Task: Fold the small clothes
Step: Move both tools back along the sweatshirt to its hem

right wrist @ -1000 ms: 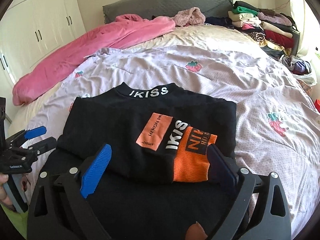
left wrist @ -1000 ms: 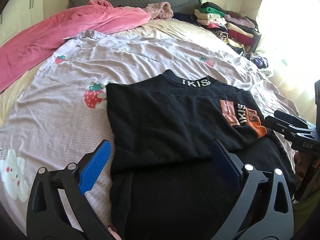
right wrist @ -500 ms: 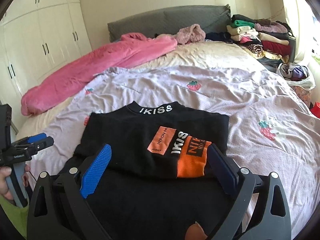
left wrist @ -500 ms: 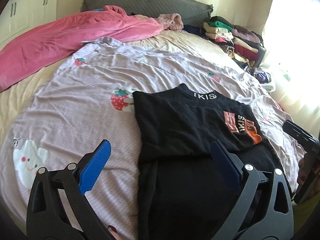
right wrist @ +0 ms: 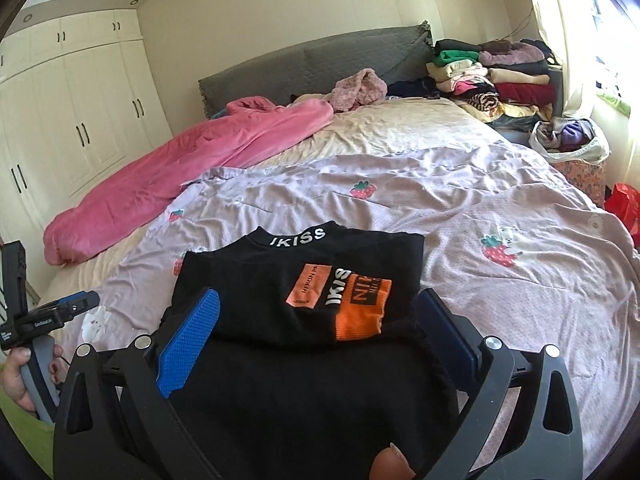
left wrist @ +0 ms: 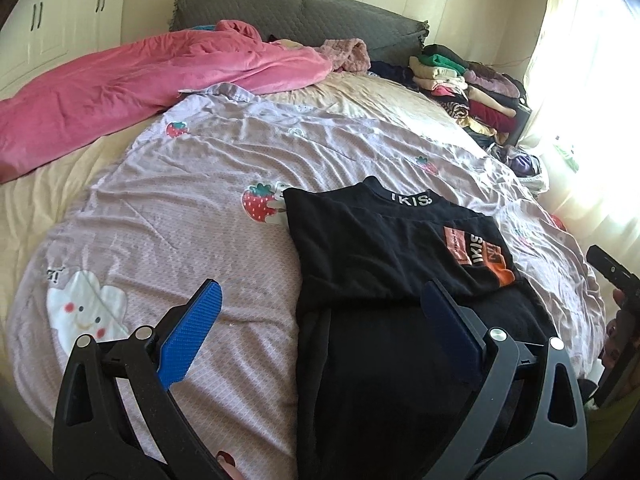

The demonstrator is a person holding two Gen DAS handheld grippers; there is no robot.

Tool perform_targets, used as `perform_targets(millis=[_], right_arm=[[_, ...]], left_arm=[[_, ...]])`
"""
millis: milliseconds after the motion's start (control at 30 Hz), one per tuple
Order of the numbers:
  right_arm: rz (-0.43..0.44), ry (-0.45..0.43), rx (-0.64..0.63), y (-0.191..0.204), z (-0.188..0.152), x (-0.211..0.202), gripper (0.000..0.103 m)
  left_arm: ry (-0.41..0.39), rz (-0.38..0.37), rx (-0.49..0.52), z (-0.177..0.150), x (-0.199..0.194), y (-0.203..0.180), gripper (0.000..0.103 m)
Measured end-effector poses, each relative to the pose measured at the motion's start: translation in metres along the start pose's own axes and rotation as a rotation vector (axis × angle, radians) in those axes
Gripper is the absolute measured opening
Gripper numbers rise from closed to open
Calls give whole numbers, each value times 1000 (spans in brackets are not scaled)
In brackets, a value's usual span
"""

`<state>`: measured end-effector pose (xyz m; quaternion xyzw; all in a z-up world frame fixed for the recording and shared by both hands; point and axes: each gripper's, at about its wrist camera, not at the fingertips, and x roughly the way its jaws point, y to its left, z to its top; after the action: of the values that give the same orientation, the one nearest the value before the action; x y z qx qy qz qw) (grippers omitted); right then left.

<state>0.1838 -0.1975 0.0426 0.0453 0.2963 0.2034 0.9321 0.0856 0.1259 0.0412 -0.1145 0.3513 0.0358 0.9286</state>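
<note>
Though the black top is already folded across, with its upper part doubled over the lower part, I judge there is more folding to do. It lies on the near side of the bed, collar to the far side, hem toward me. It looks like a soft, light knit that will sag and drag rather than hold a shape, so I would pinch it at the two near corners of the hem, one in each claw, and carry them up to the collar. The lower layer could slide on the sheet if I lift only one side.

The collar band reads IKISS in white. An orange patch on the folded sleeve reads HERON PR, cut off at the fold; beside it IKISS runs sideways, then larger dark letters on orange ribbing that I cannot make out.

My left claw hangs over the top's left edge, fingers spread wide, holding nothing. My right claw hangs over the top's middle, likewise spread and empty.

Under the top is a lilac sheet printed with strawberries. Farther left lies a pink blanket; at the far right, by the window, a stack of folded clothes. White wardrobes fill the left wall.
</note>
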Motion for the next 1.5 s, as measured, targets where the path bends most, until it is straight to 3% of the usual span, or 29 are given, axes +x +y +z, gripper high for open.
perform_targets(millis=[567, 1500], right_arm=[[-70, -14, -30, -4, -12, -40, 98], [-139, 81, -61, -16, -63, -65, 98]], left_arm=[[22, -12, 3, -24, -19, 15, 93], [107, -17, 44, -84, -39, 16, 93]])
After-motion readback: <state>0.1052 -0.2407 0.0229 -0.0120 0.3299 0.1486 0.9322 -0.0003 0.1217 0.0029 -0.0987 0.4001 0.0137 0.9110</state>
